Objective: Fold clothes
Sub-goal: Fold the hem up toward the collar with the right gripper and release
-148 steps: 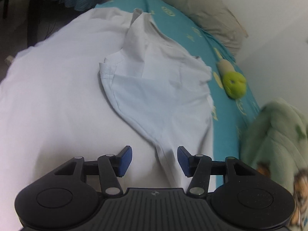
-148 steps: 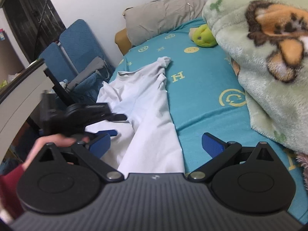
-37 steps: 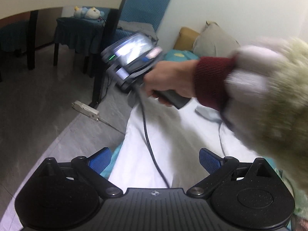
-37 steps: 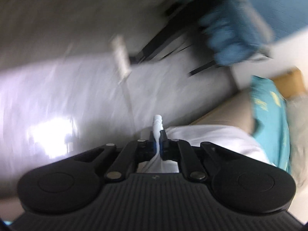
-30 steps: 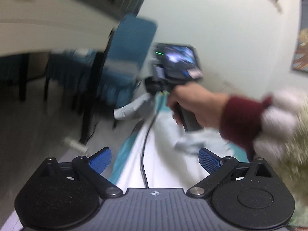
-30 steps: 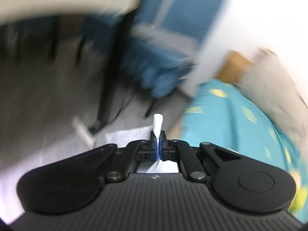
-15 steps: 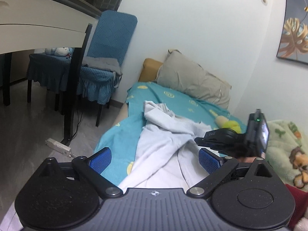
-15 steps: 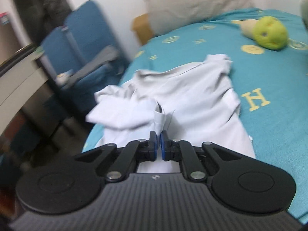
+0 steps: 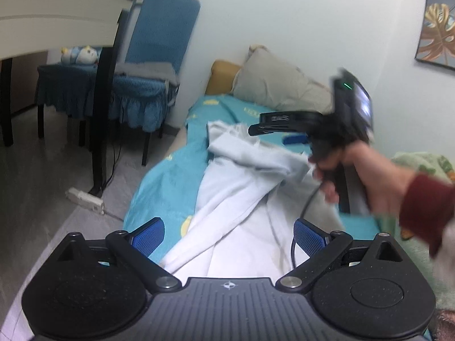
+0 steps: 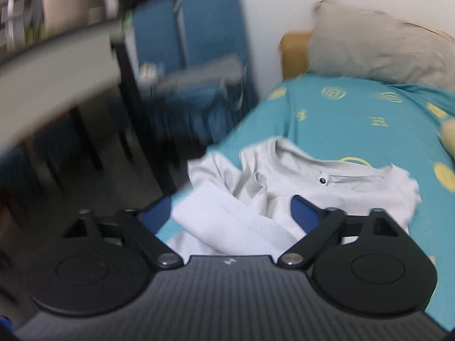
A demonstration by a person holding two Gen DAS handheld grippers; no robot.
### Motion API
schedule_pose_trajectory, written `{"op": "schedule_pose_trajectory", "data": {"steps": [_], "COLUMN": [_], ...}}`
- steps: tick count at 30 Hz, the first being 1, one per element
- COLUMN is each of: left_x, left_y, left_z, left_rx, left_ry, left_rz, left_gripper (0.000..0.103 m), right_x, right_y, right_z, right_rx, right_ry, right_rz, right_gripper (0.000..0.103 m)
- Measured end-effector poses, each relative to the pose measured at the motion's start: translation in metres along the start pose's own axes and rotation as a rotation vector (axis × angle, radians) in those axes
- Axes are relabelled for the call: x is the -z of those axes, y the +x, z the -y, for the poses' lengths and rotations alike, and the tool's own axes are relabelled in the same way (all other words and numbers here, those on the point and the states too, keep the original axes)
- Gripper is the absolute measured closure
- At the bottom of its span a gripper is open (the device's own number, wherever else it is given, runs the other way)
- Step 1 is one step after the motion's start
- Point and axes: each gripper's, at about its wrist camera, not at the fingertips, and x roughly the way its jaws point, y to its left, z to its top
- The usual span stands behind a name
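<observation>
Teal bed sheet carries the white shirt near its left edge, one sleeve folded inward. Right gripper, jaws just opened, holds nothing; left gripper gapes empty. Most folds remain.

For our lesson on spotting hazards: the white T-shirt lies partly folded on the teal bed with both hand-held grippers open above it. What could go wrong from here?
1. The white T-shirt lies near the bed edge; a tug might slide it off.
2. The cable trailing from the right hand-held gripper crosses the cloth and could snag a fold.
3. That gripper's jaws have just been opening, nothing between them; the loose folded sleeve may unfold.
</observation>
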Motion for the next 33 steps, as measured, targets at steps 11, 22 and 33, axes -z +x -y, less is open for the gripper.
{"op": "schedule_pose_trajectory", "data": {"steps": [11, 22, 33], "left_x": [0.003, 0.004, 0.007], "left_y": [0.008, 0.006, 0.016], "left_z": [-0.01, -0.001, 0.004], "left_rx": [0.006, 0.022, 0.018], "left_ry": [-0.058, -0.014, -0.001], "left_rz": [-0.031, -0.006, -0.039], "left_gripper": [0.004, 0.004, 0.004], "right_x": [0.001, 0.016, 0.03], "right_y": [0.025, -0.033, 0.008], "right_z": [0.002, 0.072, 0.114], "right_rx": [-0.058, 0.239, -0.041], "right_ry": [-0.001, 0.313, 0.454], "right_rz": [-0.132, 0.186, 0.073], "right_gripper": [0.092, 0.1, 0.056]}}
